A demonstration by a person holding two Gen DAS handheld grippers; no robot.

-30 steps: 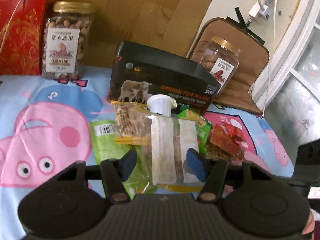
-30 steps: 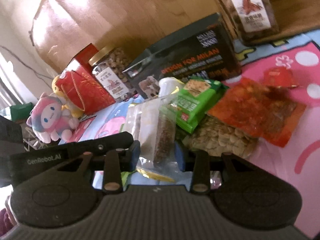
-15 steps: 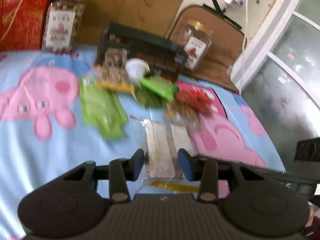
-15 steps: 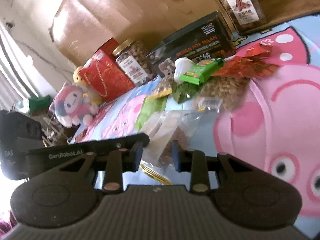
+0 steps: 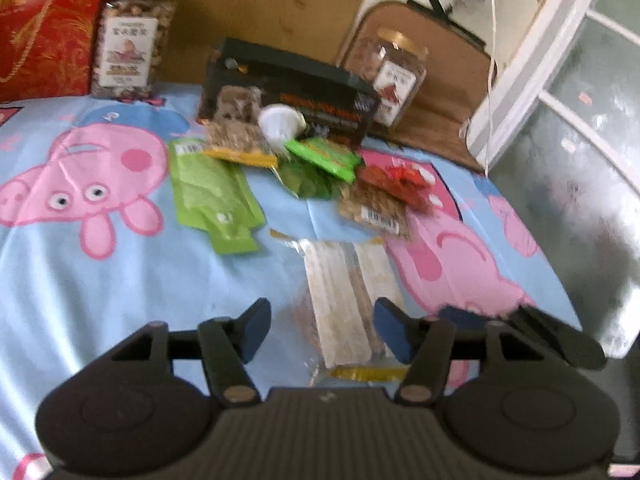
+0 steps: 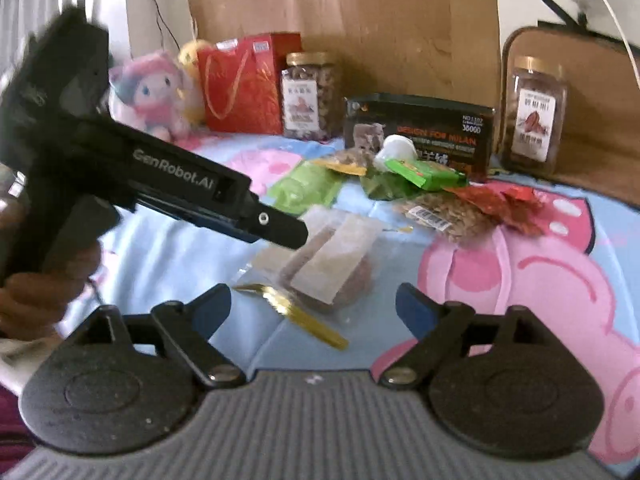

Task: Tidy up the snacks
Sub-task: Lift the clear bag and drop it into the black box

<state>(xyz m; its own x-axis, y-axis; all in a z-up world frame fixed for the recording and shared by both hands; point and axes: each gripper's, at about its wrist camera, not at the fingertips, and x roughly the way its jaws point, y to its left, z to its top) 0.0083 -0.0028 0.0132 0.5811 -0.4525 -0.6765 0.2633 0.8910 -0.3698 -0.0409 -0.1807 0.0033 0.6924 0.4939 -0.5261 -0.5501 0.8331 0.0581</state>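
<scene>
A clear snack packet (image 5: pixel 346 300) with pale bars and a gold edge lies flat on the cartoon-pig sheet (image 5: pixel 100 264), apart from the snack pile. It also shows in the right wrist view (image 6: pixel 320 256). My left gripper (image 5: pixel 320 330) is open, its jaws either side of the packet's near end. My right gripper (image 6: pixel 314 306) is open just short of the packet. The left gripper's body (image 6: pixel 168 176) crosses the right wrist view. The pile holds a green pouch (image 5: pixel 212 200), a green packet (image 5: pixel 324 156), a red packet (image 5: pixel 396 182), a nut packet (image 5: pixel 376 210) and a white cup (image 5: pixel 278 122).
A dark box (image 5: pixel 292 88) stands behind the pile. Two nut jars (image 5: pixel 134 40) (image 5: pixel 394 72) and a red gift bag (image 5: pixel 44 28) stand at the back. A plush doll (image 6: pixel 152 92) sits far left. A brown case (image 5: pixel 444 92) leans by the wall.
The clear packet was pulled back from the pile and set down on the sheet. Both grippers opened and let it go; the right one drew back.
</scene>
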